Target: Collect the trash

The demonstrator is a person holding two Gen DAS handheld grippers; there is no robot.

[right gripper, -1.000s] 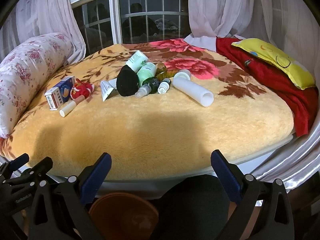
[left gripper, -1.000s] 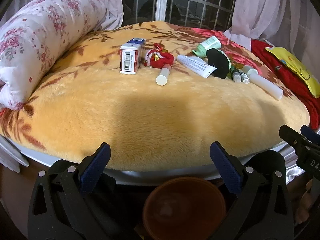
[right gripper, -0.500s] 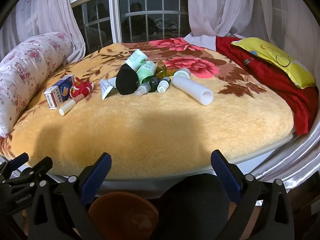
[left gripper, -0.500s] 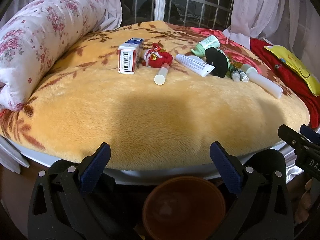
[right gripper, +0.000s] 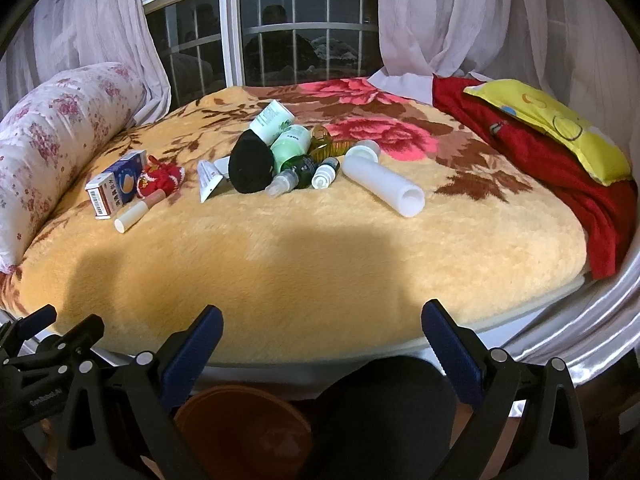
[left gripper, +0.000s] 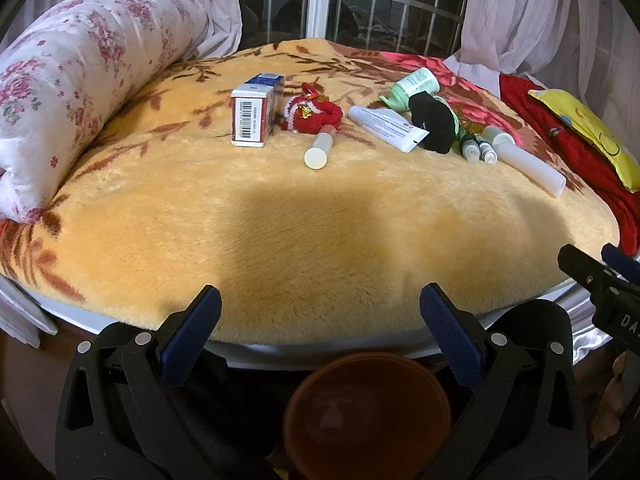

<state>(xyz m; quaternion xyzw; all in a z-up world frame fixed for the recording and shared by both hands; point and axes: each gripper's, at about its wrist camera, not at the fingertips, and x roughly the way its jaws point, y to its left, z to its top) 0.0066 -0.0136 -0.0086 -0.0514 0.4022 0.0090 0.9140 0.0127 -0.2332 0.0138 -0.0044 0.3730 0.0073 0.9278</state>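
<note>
Trash lies across the far half of a round bed with a yellow plush blanket (left gripper: 312,232): a small carton (left gripper: 252,114) (right gripper: 116,188), a red plush trinket (left gripper: 314,114), a lip-balm stick (left gripper: 320,148), a white tube (left gripper: 388,128), a black pouch (right gripper: 250,166), green bottles (right gripper: 290,142), small dropper bottles (right gripper: 320,172) and a white cylinder (right gripper: 384,186). A brown bucket (left gripper: 366,408) (right gripper: 244,428) stands below the near bed edge. My left gripper (left gripper: 320,332) and right gripper (right gripper: 320,344) are both open and empty, at the near edge, far from the trash.
A floral bolster (left gripper: 76,80) lies along the bed's left side. A red cloth (right gripper: 536,160) with a yellow cushion (right gripper: 556,128) lies at the right. A window and white curtains stand behind the bed. A dark round object (right gripper: 384,412) sits below the right gripper.
The left wrist view has shifted slightly, so the trash sits a little further left in it. Both grippers stay open and empty.
</note>
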